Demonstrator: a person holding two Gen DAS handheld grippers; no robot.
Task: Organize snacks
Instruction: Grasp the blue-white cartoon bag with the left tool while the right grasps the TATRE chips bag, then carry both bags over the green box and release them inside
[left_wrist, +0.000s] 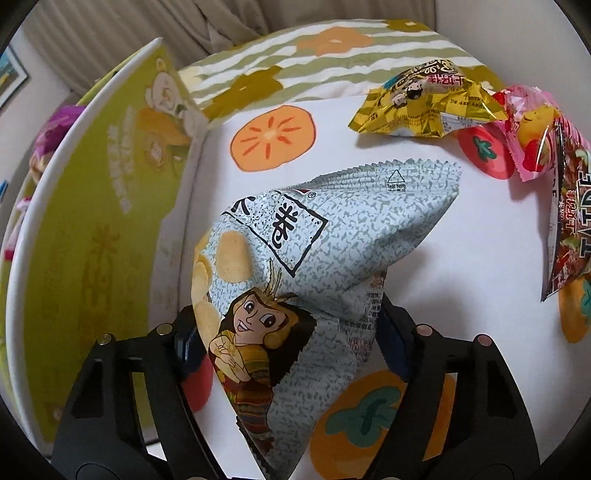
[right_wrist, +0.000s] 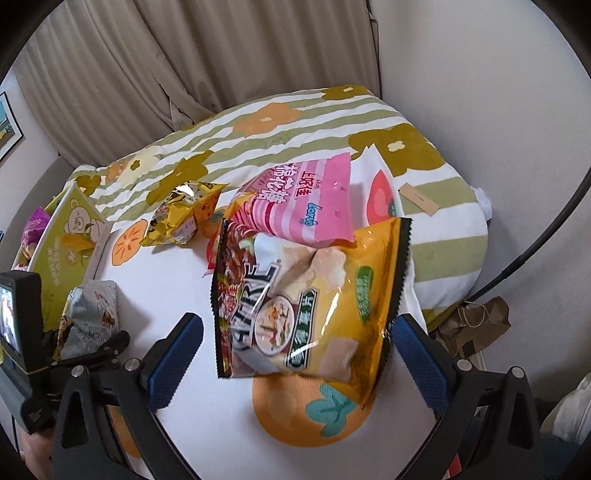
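My left gripper (left_wrist: 284, 332) is shut on a pale grey-blue rice cracker bag (left_wrist: 314, 251) with a cartoon woman on it, held just above the white fruit-print cloth (left_wrist: 461, 277). The same bag (right_wrist: 94, 310) and the left gripper (right_wrist: 85, 350) show at the left of the right wrist view. My right gripper (right_wrist: 295, 354) is open, its blue pads (right_wrist: 173, 362) on either side of a yellow and dark chip bag (right_wrist: 306, 299) lying on the cloth. A pink marshmallow bag (right_wrist: 295, 203) lies behind it, and a small gold packet (right_wrist: 184, 214) further left.
A green cardboard box (left_wrist: 103, 229) with a bear print stands open at the left, also in the right wrist view (right_wrist: 66, 243), with purple packets (right_wrist: 35, 225) in it. A striped floral pillow (right_wrist: 332, 122) lies behind. Brown paper bag (right_wrist: 476, 325) on the floor right.
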